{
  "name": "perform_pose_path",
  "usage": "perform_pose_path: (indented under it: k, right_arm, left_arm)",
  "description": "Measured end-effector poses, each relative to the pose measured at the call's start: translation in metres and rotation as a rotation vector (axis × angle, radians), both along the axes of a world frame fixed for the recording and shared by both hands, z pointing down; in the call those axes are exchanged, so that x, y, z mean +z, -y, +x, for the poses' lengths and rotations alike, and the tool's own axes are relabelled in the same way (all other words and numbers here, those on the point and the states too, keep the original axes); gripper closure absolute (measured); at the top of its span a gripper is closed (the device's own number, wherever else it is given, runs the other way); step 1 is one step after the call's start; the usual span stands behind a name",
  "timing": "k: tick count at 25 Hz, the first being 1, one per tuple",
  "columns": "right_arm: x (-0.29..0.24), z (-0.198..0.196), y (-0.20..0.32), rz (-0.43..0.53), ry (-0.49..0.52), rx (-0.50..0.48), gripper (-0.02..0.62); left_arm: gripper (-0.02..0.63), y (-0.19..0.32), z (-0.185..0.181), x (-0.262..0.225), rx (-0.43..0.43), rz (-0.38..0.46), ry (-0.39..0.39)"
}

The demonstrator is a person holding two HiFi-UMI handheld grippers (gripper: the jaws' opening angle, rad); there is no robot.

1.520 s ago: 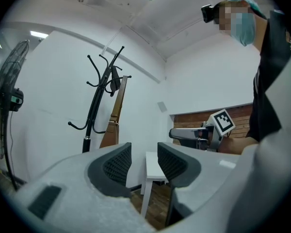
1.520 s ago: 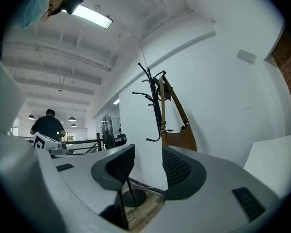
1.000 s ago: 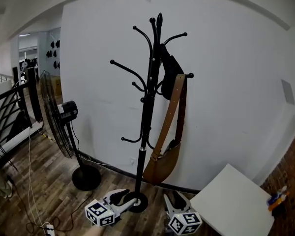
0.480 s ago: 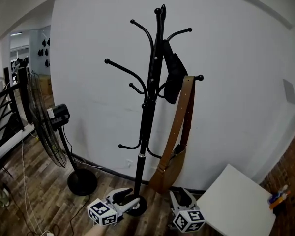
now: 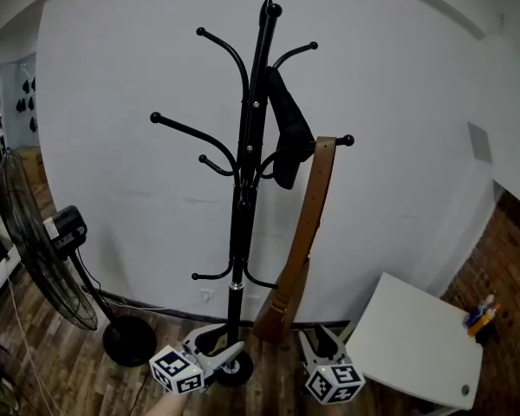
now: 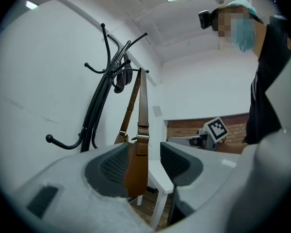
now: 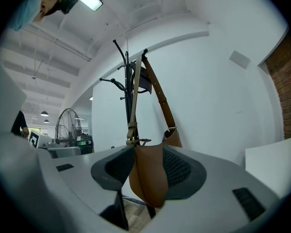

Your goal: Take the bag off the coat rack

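Fan (image 5: 48,254) shifted left; coat rack (image 5: 241,198) on wood floor (image 5: 61,375); white wall (image 5: 399,146)

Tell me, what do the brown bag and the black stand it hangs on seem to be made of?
The bag looks like leather or an imitation: a smooth tan surface with a soft sheen, and a flat strap that hangs stiffly. The coat rack looks like black-painted metal: thin curved arms ending in small knobs, faintly glossy. Sight alone cannot confirm either.
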State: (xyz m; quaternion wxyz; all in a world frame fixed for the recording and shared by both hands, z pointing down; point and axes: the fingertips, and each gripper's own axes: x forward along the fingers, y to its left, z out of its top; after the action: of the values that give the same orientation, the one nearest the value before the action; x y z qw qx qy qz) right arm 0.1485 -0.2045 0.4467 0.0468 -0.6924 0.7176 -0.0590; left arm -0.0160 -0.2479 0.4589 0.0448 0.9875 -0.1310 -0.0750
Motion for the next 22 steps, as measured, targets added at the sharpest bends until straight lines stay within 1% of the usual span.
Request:
perform_pose_path:
  k: [5, 9, 12, 16, 19, 22]
  right_arm:
    - [-0.006, 0.002, 0.004, 0.024, 0.000, 0.090, 0.431]
    - [-0.002, 0.004, 0.003, 0.026, 0.001, 0.159, 0.433]
    - [0.000, 0.008, -0.001, 0.025, -0.007, 0.209, 0.434]
    - [0.001, 0.017, 0.003, 0.030, -0.016, 0.226, 0.434]
    - [0.001, 0.033, 0.005, 0.037, -0.011, 0.239, 0.436]
    - [-0.001, 0.050, 0.014, 0.041, -0.009, 0.230, 0.436]
  left_arm:
    - [0.408, 0.014, 0.000, -0.004, 0.083, 0.003, 0.004]
    - [0.408, 0.019, -0.001, -0.005, 0.142, 0.008, 0.005]
    - [0.407, 0.019, 0.005, -0.011, 0.185, 0.013, -0.011]
    - [0.407, 0.024, 0.016, -0.027, 0.209, 0.040, -0.047]
    - [0.395, 0.024, 0.033, -0.040, 0.235, 0.068, -0.070]
    - [0.381, 0.031, 0.052, -0.051, 0.254, 0.073, -0.100]
